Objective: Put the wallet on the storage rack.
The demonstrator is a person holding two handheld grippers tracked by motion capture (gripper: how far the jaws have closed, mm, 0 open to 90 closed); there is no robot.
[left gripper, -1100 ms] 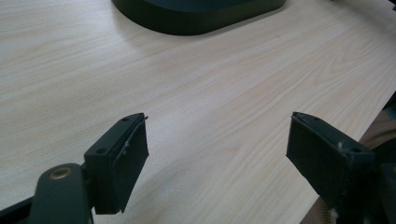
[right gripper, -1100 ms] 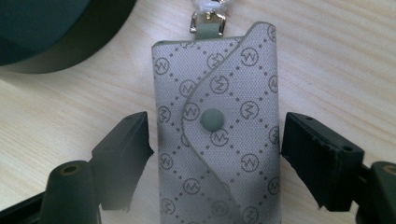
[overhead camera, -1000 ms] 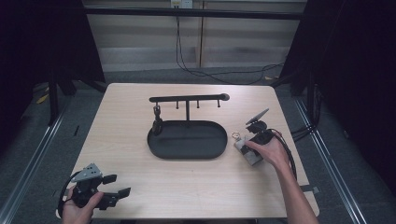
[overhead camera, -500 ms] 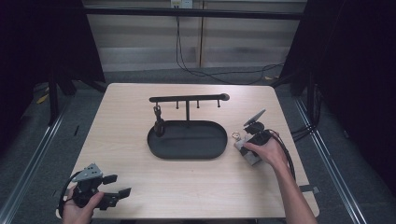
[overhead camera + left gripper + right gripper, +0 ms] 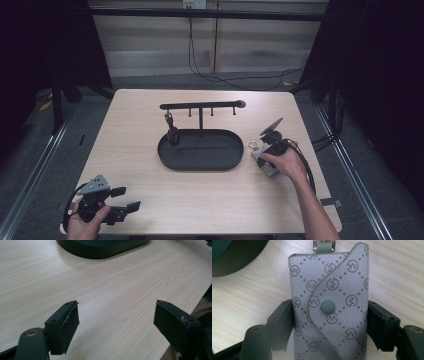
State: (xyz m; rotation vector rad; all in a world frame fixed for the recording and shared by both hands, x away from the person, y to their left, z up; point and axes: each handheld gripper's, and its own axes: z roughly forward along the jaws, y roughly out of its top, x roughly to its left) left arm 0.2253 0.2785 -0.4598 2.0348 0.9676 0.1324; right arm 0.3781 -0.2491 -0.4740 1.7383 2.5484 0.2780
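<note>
1. Dark curtains and a grey floor are seen around a pale wooden desk (image 5: 150,130), on which a black oval tray (image 5: 201,149) stands with a T-shaped hook rack (image 5: 202,105) rising from its far edge.
2. One dark item is hung from the rack's left hook (image 5: 170,131); what it is cannot be told.
3. A grey patterned key pouch (image 5: 329,302), closed by a round snap button (image 5: 327,307) and fitted with a metal ring (image 5: 252,145) at its top strap, is lying on the desk just beside the tray's right end.
4. The right gripper (image 5: 329,322) is set astride the pouch: its jaws have just been closing, and in the right gripper view both pads are seen against the pouch's sides, so the pouch is judged to be pinched.
5. The left gripper (image 5: 116,317) is held near the desk's front left corner with its jaws spread wide and nothing between them.
6. The step in hand is judged to be the grasp of the pouch, taken low on its body while it is not yet lifted.
7. For the next move, a firm pinch is called for before lifting, and the ring would have to be kept free and uppermost if it is to be slipped over one of the spare hooks.
</note>
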